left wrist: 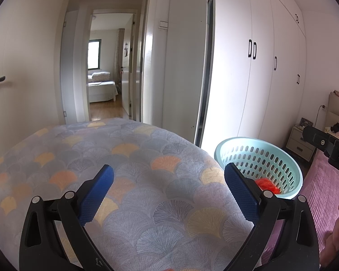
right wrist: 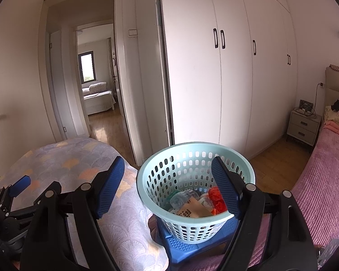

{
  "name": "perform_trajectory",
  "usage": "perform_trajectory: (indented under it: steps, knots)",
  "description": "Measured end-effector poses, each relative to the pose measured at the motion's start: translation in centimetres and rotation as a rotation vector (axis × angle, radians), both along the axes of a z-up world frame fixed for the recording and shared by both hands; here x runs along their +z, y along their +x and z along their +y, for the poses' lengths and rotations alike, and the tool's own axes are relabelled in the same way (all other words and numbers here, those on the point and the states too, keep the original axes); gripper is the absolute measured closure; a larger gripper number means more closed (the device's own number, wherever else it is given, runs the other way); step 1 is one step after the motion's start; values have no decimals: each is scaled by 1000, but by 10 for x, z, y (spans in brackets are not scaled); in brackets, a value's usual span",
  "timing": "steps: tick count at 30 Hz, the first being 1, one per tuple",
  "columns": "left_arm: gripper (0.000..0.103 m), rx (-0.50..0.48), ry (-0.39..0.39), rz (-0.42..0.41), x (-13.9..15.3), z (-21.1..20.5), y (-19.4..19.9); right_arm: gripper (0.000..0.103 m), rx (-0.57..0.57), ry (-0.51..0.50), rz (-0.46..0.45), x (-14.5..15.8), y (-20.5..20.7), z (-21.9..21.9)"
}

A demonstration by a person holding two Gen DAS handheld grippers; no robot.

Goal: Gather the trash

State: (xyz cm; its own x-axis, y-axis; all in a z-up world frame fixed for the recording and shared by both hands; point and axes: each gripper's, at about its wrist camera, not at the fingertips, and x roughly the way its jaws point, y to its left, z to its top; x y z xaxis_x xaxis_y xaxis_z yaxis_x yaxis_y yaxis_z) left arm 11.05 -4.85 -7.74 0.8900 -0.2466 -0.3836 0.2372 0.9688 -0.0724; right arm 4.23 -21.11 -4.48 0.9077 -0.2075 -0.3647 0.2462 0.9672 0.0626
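A pale teal perforated basket (right wrist: 192, 160) stands on a blue plastic stool (right wrist: 180, 246). It holds trash: a red wrapper (right wrist: 217, 198), a clear plastic bottle (right wrist: 183, 197) and a brown paper piece (right wrist: 192, 210). My right gripper (right wrist: 169, 187) is open and empty, just above and in front of the basket. My left gripper (left wrist: 169, 180) is open and empty over the patterned quilt (left wrist: 135, 158), with the basket (left wrist: 260, 158) to its right. The left gripper also shows at the left edge of the right wrist view (right wrist: 20, 186).
A patterned quilt (right wrist: 67, 162) covers a surface on the left. A pink bedspread (right wrist: 323, 180) lies on the right, with a nightstand (right wrist: 304, 126) beyond it. White wardrobes (right wrist: 226, 79) line the far wall. An open doorway (right wrist: 95, 79) leads to another room.
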Motion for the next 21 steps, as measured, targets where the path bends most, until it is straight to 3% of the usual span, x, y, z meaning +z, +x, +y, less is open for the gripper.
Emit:
perform_trajectory:
  steps: [21]
  knots:
    - [8,-2,3,1,0,1,0,28,6,-11,-14,7,-1,0]
